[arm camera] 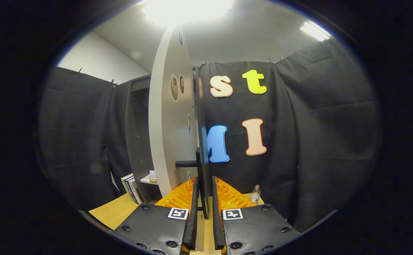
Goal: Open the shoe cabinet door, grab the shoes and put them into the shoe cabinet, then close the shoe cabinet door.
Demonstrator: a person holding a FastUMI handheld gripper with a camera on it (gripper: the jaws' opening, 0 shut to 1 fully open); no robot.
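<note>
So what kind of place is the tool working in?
Likely a staged test booth: black cloth walls, a shoe cabinet on a wooden table. The tool straddles the open cabinet door's edge.

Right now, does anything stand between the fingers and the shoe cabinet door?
No. The door's edge already sits in the narrow gap between the two fingers of the gripper, and nothing visible lies between them. The door stands open from the cabinet; its handle projects to one side.

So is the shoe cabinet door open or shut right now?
Open: the door stands edge-on between the gripper fingers, the cabinet interior exposed beside it.
</note>
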